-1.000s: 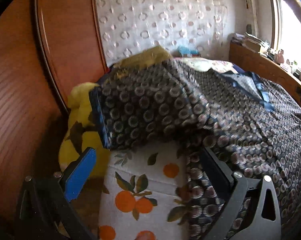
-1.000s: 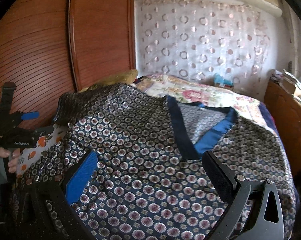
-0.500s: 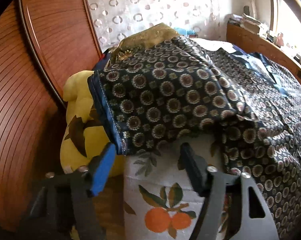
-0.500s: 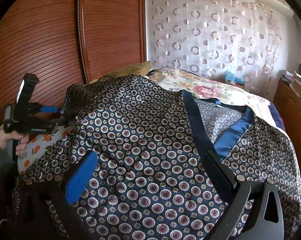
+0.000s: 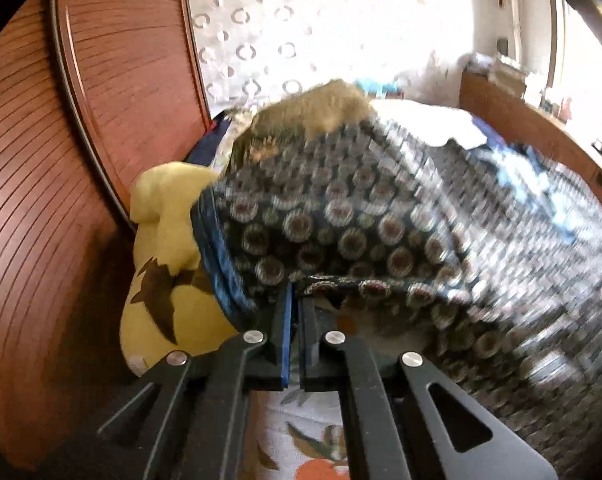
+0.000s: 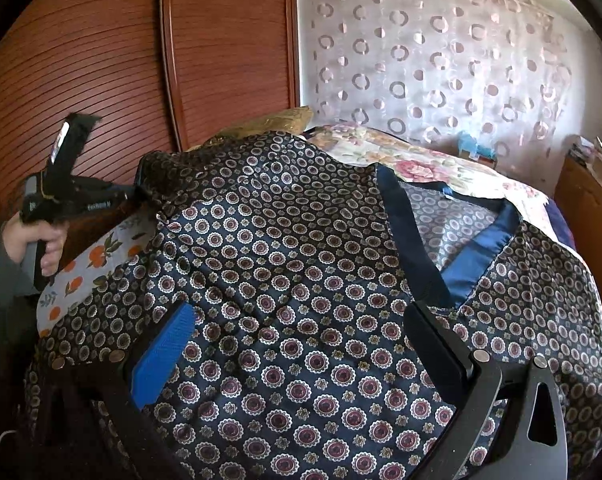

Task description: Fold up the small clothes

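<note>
A dark navy patterned top (image 6: 301, 280) with a blue V-neck trim (image 6: 473, 256) lies spread on the bed. My left gripper (image 5: 295, 292) is shut on the edge of its left sleeve (image 5: 325, 240); it also shows in the right wrist view (image 6: 137, 196), at the sleeve's end. My right gripper (image 6: 297, 340) is open and empty, low over the middle of the top.
A yellow plush pillow (image 5: 165, 264) lies against the brown wooden wardrobe (image 5: 61, 160) at the left. An orange-print sheet (image 6: 93, 264) shows under the top. A floral bedspread (image 6: 421, 160) lies beyond, and a wooden bed frame (image 5: 541, 140) stands at the right.
My left gripper moved forward to the sleeve edge and closed on it. My right gripper stayed open and shifted slightly over the top.
</note>
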`<action>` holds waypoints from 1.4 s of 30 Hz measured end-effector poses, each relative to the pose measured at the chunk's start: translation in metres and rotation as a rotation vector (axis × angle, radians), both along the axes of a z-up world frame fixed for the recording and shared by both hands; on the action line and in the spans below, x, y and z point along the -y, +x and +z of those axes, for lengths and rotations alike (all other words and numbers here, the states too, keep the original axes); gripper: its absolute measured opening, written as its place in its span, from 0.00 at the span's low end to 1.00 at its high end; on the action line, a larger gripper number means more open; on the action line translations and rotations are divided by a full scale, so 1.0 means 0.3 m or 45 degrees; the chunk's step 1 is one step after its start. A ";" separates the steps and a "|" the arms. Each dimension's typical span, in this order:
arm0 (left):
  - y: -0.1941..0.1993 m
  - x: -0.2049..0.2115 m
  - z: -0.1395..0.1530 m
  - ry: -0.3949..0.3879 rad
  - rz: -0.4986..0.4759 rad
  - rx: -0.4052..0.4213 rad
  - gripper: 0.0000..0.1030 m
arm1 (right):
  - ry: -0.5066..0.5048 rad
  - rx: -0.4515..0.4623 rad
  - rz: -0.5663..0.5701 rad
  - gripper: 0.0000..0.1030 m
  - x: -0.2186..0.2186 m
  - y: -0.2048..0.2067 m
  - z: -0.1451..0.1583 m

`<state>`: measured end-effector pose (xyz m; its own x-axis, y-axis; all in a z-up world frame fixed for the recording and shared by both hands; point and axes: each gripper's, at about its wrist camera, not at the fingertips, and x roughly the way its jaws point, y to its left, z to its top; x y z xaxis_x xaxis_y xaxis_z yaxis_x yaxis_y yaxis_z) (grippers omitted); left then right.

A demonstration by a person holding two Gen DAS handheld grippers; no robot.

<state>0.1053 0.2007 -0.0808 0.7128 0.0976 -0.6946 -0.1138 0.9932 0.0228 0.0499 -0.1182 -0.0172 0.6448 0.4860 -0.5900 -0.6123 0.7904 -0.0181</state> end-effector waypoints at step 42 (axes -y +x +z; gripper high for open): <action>-0.297 0.196 0.223 -0.054 -0.151 0.299 0.77 | 0.056 0.008 0.061 0.93 0.000 0.040 0.089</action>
<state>0.0162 0.1420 -0.0138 0.8594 -0.0223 -0.5108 0.0065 0.9994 -0.0326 0.0619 -0.1181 0.0094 0.6238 0.5418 -0.5633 -0.6495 0.7603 0.0121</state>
